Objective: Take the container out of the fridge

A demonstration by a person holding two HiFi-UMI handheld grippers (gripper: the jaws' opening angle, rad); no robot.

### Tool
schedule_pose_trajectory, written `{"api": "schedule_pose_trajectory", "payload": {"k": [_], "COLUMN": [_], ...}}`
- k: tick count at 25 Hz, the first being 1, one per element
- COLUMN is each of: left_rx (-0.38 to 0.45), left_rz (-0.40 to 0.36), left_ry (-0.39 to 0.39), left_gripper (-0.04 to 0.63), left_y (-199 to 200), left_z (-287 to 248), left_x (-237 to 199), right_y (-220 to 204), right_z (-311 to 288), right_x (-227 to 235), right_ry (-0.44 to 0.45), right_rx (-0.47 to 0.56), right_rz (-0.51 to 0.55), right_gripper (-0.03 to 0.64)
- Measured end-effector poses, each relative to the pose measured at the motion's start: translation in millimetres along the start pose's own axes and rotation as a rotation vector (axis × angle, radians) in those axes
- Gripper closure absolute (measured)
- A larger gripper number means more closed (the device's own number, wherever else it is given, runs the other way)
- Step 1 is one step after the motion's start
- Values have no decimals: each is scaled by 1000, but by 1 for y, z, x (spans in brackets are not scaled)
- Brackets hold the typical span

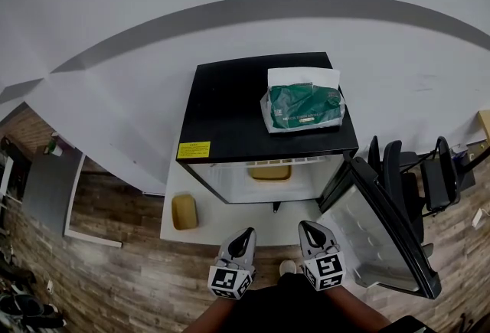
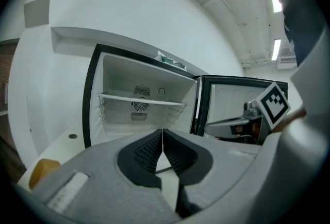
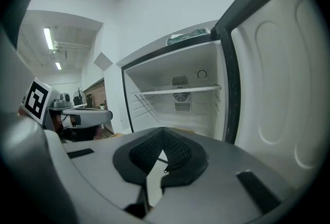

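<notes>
Both tongs are pressed together with nothing between them. The left tongs point(image 2: 163, 138) and the right tongs point(image 3: 163, 136) hang side by side just in front of the open fridge point(image 1: 230, 106), pointing into it. The container point(image 1: 269, 171), a yellowish tub, sits in the lower compartment about midway across, below the bare wire shelf point(image 2: 142, 99). How far in it stands I cannot tell. The door point(image 1: 375, 224) is swung out to the right, so the opening is free. A green package point(image 1: 304, 106) lies on the fridge's black top. On the white board point(image 1: 230, 228) under the fridge, to the left, lies a second yellowish thing point(image 1: 184, 211), well apart from the container.

The step in hand appears to be the reach. One pair of tongs should spread before entering, go in low under the shelf, and close on the container's near wall or rim. Pinching off-centre would probably let the tub swing, so a grip at the middle is safer. Then it should be drawn straight toward the near side, level, clear of the door edge.
</notes>
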State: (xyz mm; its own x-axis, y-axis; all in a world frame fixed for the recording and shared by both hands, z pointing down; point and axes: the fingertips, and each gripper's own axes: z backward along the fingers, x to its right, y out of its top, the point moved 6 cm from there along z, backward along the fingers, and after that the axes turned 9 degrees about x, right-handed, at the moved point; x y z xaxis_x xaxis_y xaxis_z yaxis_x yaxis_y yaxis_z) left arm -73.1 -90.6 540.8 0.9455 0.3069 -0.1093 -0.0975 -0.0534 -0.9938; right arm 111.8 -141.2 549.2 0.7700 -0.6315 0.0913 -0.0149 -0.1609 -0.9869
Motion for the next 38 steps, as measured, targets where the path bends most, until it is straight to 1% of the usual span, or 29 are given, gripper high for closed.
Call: {"api": "schedule_pose_trajectory", "payload": {"k": [2,6,9,11,18,23,27,33,38], "left_rx": [5,22,-12,-27,-68,-86,-102,-118,-130], "left_rz": [3,43,26,30,52,84,95,134,127], "left_ry": [14,59,78,73,48,24,22,23,13], "left_gripper": [578,578,577,578,578,577,577,577,577], "left_y": [0,8,3,-4,-16,-17,-19,-23,-35], "left_z": [-5,-3,-3,-9,-44,-69,-84,-98,-115], "left_x": [-1,-5,-8,-13,-40,-56,-71,-91,-101], "right_y": [-3,-10,-11,-12,-7,1,6,10,12], "right_z": [-4,-11,-11,-12,-16,-22,-34,-51,-57], "right_x": [4,-1,-5,-5,-1,2,5,2,-3], "right_ry": [11,70,78,72,26,-30,-57,-93,-109], "right_rx": [-6,-31,-46,-54,-75,-76,-83,-93,-85], "right_rz": [1,-17,-18,-14,5,-31,-30,-23,-24], "right_gripper": [623,623,623,623,623,623,623,623,623]}}
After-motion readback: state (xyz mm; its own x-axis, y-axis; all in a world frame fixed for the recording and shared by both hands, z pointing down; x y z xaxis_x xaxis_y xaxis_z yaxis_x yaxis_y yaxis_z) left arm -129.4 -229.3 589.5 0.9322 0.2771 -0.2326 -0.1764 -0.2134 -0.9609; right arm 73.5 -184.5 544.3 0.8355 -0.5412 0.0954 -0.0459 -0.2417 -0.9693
